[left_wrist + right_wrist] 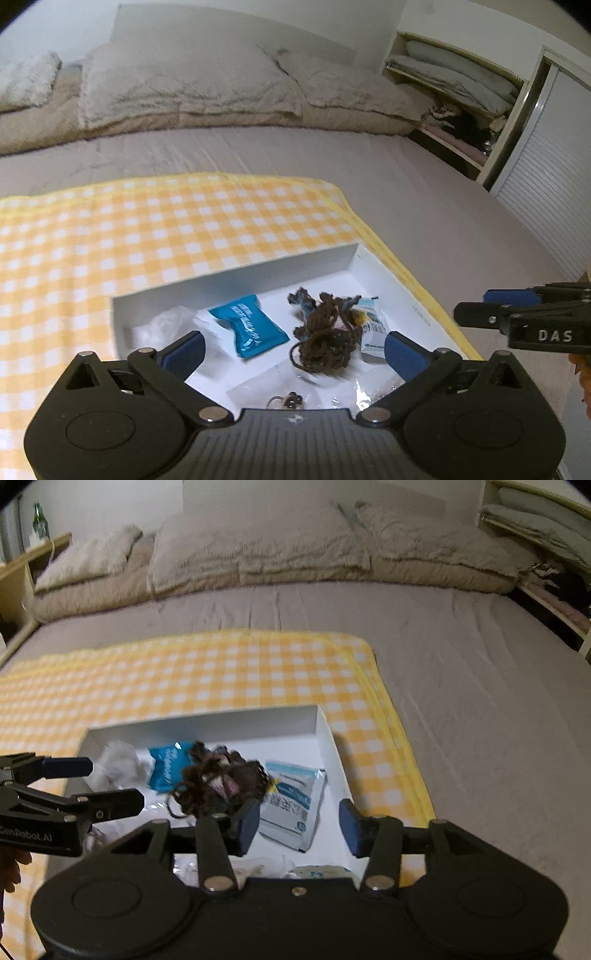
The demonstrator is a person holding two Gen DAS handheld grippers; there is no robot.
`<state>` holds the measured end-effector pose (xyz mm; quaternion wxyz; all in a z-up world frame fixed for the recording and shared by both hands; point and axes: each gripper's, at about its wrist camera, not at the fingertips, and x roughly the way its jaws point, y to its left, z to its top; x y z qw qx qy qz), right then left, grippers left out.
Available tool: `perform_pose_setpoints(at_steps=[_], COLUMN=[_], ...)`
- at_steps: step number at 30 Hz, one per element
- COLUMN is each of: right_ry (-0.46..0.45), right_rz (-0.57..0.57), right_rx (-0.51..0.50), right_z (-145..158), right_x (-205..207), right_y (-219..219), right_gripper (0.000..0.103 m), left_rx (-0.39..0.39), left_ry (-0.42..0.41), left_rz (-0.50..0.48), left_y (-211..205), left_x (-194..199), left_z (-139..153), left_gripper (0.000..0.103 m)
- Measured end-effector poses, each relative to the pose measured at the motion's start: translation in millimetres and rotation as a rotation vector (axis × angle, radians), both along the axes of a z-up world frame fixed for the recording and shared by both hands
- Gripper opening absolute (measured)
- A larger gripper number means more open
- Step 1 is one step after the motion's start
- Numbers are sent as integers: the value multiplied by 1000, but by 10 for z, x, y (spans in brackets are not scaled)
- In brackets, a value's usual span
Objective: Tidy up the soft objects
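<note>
So both grippers are hovering over the white box (325, 727) on the checkered blanket (147, 229).
Left gripper (293, 349) and right gripper (299, 823) are gaping apart, gripping nothing; brown yarn bundle (321, 339) is sitting inside, blue packet (249, 323) just left.

"DAS" on right tool (480, 306); "GenRobot.AI" on left tool (114, 786); packet print illegible.

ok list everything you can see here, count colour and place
box: 1, white, on the checked cloth
yarn bundle: 1, brown, middle of the box
teal packet: 1, left of the yarn
white-and-blue packet: 1, right of the yarn
crumpled white wrap: 1, box's left end
checked cloth: 1, yellow and white, on the bed
pillows: several, beige, bed's far end
bottle: 1, green, far-left shelf
left tool: open, empty
right tool: open, empty
</note>
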<state>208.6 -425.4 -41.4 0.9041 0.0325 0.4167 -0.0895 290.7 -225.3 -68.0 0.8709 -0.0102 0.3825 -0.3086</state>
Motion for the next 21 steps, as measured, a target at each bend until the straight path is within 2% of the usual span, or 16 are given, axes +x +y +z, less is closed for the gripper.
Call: perform_pose_setpoints(at_steps=[11, 17, 21], right_ry=[-151, -225, -263], right_rz=[27, 15, 6], right_rx=[2, 19, 26], right_z=[446, 584, 641], right_x=[-396, -719, -945], right_y=[203, 250, 276], right_gripper=[72, 77, 80], left_rx=[11, 25, 17], left_ry=[-71, -124, -152], left_rz=[112, 138, 170], left_y=[406, 572, 703], left_x=[-336, -648, -869], left_z=[507, 759, 815], left_gripper=[103, 103, 103])
